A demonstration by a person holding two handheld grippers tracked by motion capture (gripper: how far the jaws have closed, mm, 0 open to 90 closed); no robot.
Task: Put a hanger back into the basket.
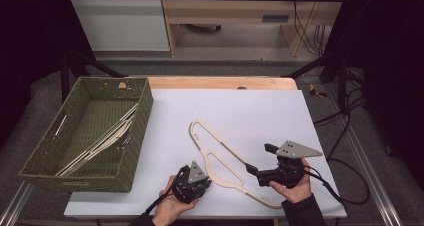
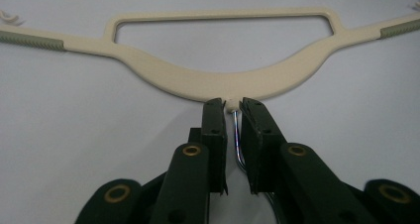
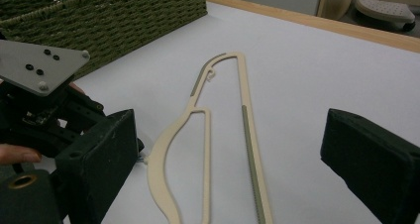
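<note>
While the hanger is lying flat: label lines follow.
Hanger: cream hanger (image 1: pixel 220 161) is resting on the white sheet (image 1: pixel 240 111), between both grippers, well apart from the basket.
Hook: metal hook (image 2: pixel 236 140) is sitting between the left jaws.
Left gripper (image 1: pixel 198 182): jaws are standing nearly together around the hook; actual pad contact is unclear.
Right gripper (image 1: pixel 251 171): jaws are gaping wide, gripping nothing.
Risk: thin, slick hook is likely slipping or twisting if lifted, swinging the hanger.
Basket: green woven basket (image 1: pixel 45 158) is holding more hangers.
Room: table is standing before pale cabinets, with cables trailing on the floor.

light: even, overhead | surroundings: dark | shadows: soft | glare: none | focus: near jaws blurred, high view grainy
</note>
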